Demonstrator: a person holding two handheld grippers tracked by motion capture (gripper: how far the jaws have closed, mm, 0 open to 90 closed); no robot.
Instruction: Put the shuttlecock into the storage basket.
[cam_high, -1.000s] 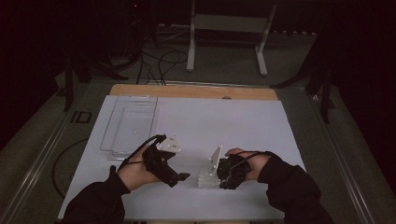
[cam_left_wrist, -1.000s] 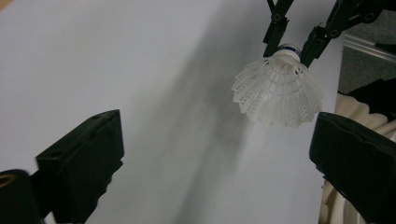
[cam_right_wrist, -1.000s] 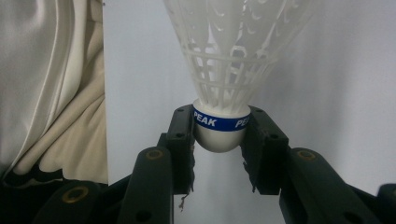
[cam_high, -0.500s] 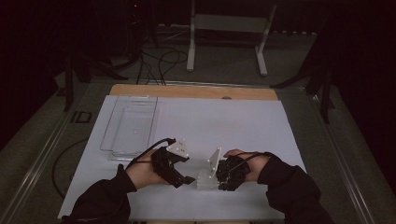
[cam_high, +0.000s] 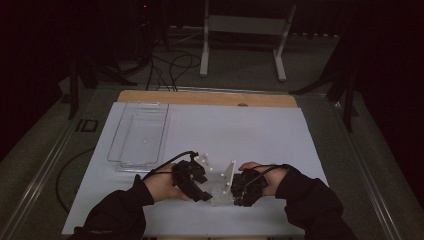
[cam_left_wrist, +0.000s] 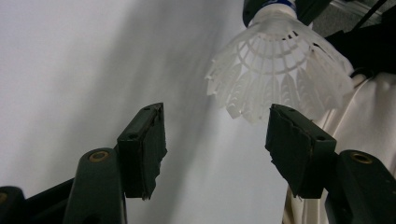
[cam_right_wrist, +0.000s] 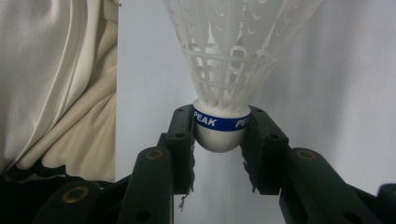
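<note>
A white plastic shuttlecock with a blue band marked PEAK stands between my right gripper's pads, which are shut on its rounded cork. In the left gripper view the shuttlecock points its open skirt at my left gripper. That gripper's jaws have just been closing, but a wide gap still stands between them. The skirt's rim reaches just between the pad tips, close to the right pad, and I see no contact. In the high view the left gripper and right gripper face each other near the table's front edge.
A clear plastic tray lies at the left on the white sheet. A wooden strip runs along the far edge. Cream cloth hangs beside the right gripper. A white stand is on the floor behind.
The left gripper has moved right and down toward the right gripper, and its jaws have narrowed. The right gripper and the shuttlecock have kept still.
</note>
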